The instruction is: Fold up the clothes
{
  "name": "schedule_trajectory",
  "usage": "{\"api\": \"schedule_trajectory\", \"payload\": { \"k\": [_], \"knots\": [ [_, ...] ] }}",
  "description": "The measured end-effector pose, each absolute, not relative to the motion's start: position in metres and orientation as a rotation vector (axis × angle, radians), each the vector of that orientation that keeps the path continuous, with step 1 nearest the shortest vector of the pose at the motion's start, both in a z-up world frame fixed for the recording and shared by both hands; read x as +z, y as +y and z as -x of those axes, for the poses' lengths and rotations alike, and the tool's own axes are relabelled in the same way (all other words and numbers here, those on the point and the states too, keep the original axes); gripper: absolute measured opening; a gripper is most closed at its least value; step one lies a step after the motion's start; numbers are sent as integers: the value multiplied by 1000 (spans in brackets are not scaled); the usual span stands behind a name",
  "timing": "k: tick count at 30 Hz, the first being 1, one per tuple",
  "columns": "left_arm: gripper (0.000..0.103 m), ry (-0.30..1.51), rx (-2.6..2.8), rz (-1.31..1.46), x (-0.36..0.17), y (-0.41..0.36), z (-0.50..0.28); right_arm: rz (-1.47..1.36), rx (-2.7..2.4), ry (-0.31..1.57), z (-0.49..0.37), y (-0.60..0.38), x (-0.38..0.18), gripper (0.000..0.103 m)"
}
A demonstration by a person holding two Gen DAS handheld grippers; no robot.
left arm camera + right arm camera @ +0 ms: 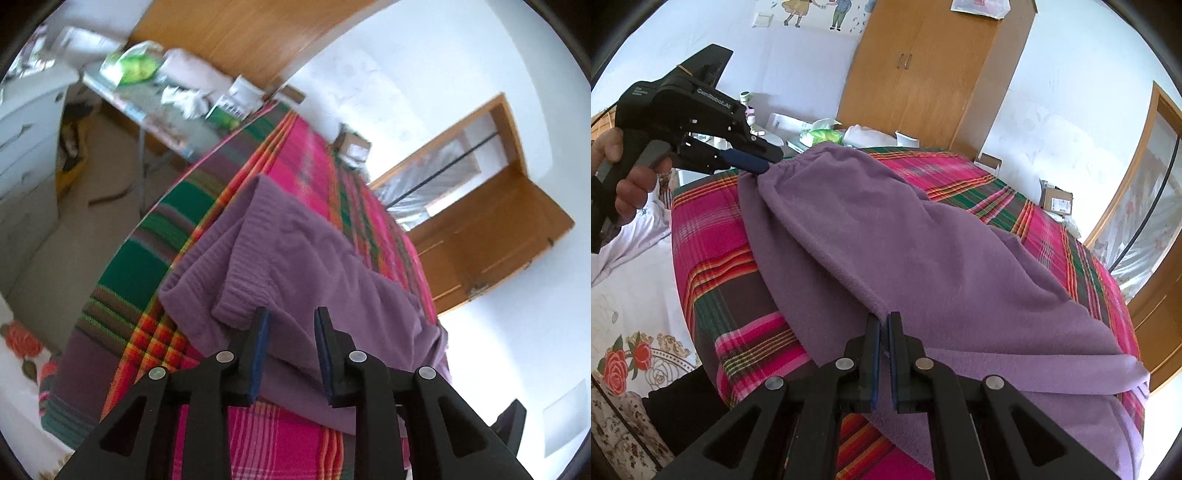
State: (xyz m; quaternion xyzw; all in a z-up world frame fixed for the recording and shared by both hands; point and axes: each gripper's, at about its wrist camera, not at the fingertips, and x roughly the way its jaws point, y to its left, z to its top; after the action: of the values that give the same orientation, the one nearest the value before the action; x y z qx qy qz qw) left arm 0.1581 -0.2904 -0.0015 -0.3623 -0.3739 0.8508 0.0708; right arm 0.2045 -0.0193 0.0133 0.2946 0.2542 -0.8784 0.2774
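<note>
A purple fleece garment (905,240), with a gathered elastic edge that suggests trousers or a skirt, lies across a bed covered by a pink, green and orange plaid blanket (713,236). The fold looks to be partway through: the left hand-held gripper (291,317) has its jaws parted and nothing pressed between the blue pads (259,354), the ribbed cuff edge (236,306) lying just beyond its tips, so that side reads as let go. The right hand-held gripper (884,321) is clenched on the near edge of the purple cloth, a thin fold of it pinched between the pads. The next move probably calls for the right side to lay its edge flat on the layer beneath and let go, or for the left to take a fresh hold on the cuff or waistband so the cloth can be doubled over squarely; soft fleece will sag and crease unless both corners are carried evenly. The right wrist view shows what the left does not: the whole left tool from outside, a hand (631,173) on its grip, its tips at the gathered waistband (786,164) at the far left of the garment. The left wrist view alone shows the open gap between its own jaws, the folded leg and a cluttered bench (155,110) beyond the bed.
</note>
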Motion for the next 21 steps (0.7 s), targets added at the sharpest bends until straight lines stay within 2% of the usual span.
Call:
{"api": "schedule_trajectory", "payload": {
  "k": [6,21],
  "knots": [
    [26,-1282,2520,1118,-8,-296,-156,-788,-2368,620,-202,-13,16,4],
    [26,-1398,2317,1204,-14,-259,-170,-777,-2381,489,-201,-6,22,4]
  ]
}}
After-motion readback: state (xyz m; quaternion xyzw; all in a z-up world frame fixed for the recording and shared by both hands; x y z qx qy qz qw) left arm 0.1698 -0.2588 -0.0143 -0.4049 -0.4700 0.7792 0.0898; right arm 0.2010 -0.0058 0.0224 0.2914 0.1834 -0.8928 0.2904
